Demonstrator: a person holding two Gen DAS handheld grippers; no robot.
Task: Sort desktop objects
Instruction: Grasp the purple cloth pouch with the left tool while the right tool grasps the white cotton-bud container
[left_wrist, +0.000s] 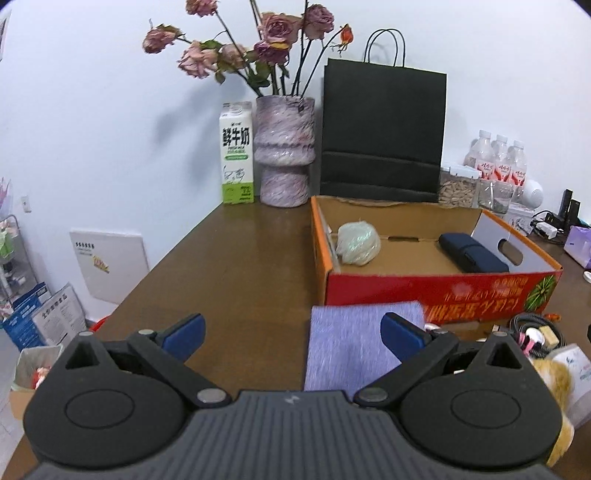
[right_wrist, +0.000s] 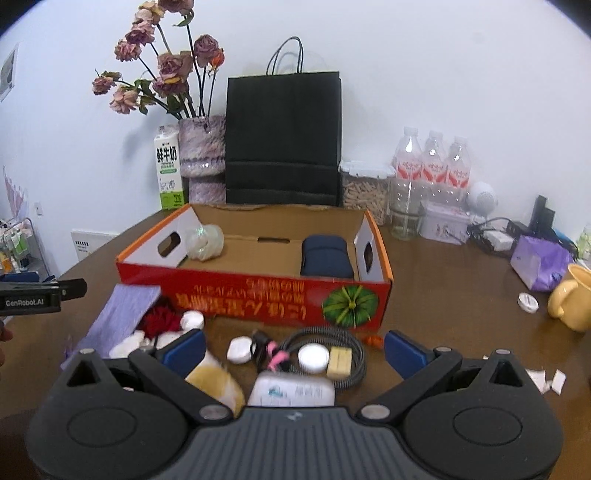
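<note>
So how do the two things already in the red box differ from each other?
The pale bundle is whitish, rounded and shiny, sitting at the box's left end by the handle cutout. The navy case is dark, flat-sided and matte, lying at the right end. The bundle looks crumpled and irregular; the case has a neat, regular shape. Both rest on the floor of the red box, apart from each other.

Left gripper (left_wrist: 293, 334) and right gripper (right_wrist: 294, 350) sit low in frame, level, fingers spread wide, holding nothing.
</note>
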